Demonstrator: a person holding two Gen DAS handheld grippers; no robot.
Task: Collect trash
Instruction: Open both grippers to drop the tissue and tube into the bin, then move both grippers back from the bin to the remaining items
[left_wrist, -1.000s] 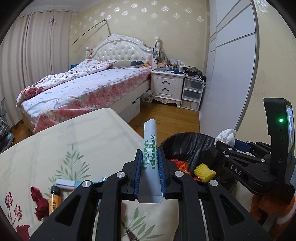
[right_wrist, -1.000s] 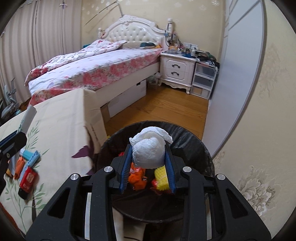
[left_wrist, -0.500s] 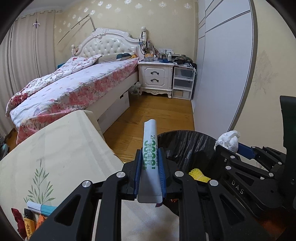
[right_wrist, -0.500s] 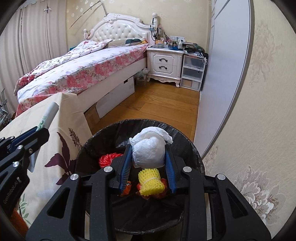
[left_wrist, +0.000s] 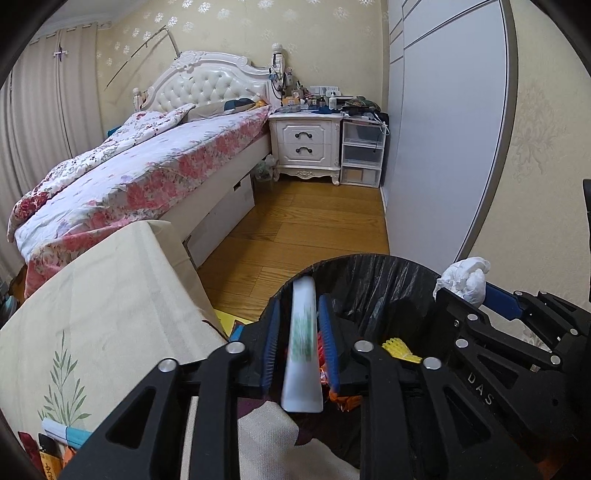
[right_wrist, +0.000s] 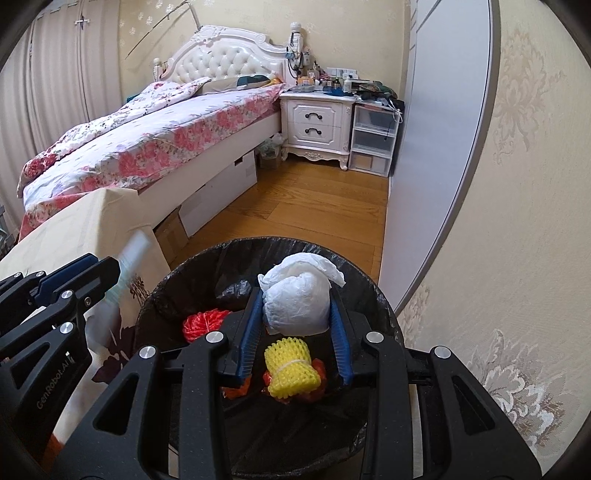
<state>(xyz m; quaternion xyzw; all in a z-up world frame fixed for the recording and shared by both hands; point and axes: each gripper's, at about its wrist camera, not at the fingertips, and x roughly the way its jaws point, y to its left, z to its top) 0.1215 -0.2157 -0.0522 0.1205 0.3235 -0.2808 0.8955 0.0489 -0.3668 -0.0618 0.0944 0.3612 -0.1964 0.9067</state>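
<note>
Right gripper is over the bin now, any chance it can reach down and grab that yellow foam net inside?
Probably not as things stand. The right gripper is shut on the white crumpled plastic bag, so its jaws are occupied. The yellow foam net lies uncovered in the black-lined trash bin directly below; drop the bag first.

We see a bed (left_wrist: 147, 162) with a floral quilt and a white tufted headboard (left_wrist: 207, 81) along the left wall. Beside its head stands a white nightstand (left_wrist: 306, 147), its top cluttered, and just right of that a clear drawer unit (left_wrist: 364, 153). A wood floor (left_wrist: 314, 221) runs to a grey wardrobe door (left_wrist: 450, 129). Curtains (left_wrist: 48, 92) hang far left.
</note>
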